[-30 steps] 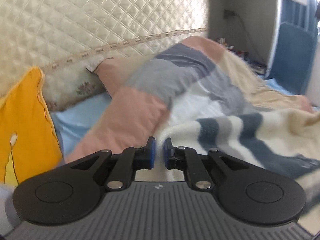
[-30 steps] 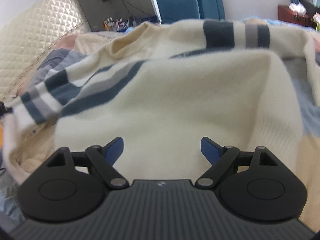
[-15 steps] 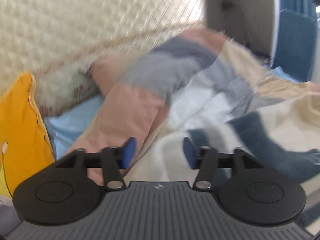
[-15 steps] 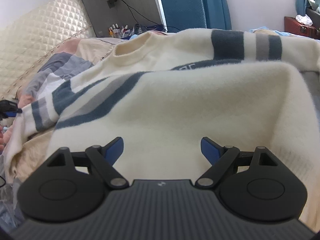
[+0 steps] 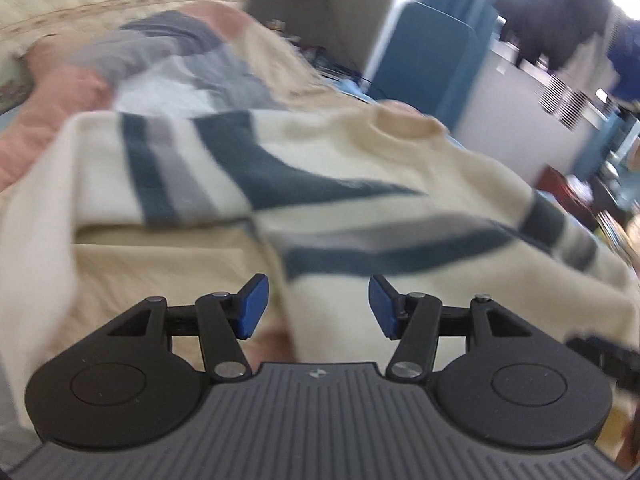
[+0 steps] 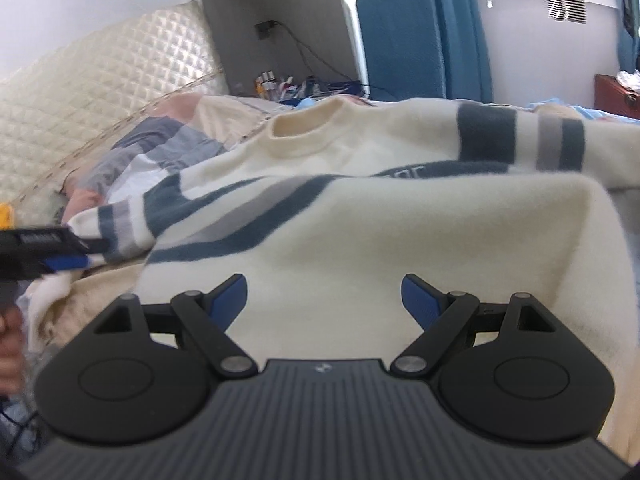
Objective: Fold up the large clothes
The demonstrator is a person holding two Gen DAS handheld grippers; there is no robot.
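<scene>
Cream striped sweater [image 6: 360,232] ahead of both jaws, hem prob folded up; sleeves left. Left gripper [image 5: 318,304] just opened, empty; right gripper [image 6: 324,300] wide, empty.

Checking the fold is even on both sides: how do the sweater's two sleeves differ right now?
In the right wrist view, the left sleeve is folded in, slanting across the sweater, its cuff by the left gripper. The right sleeve is not folded in; it stretches outward behind the body, its stripes upright. Both are cream with dark blue and grey stripes.
</scene>
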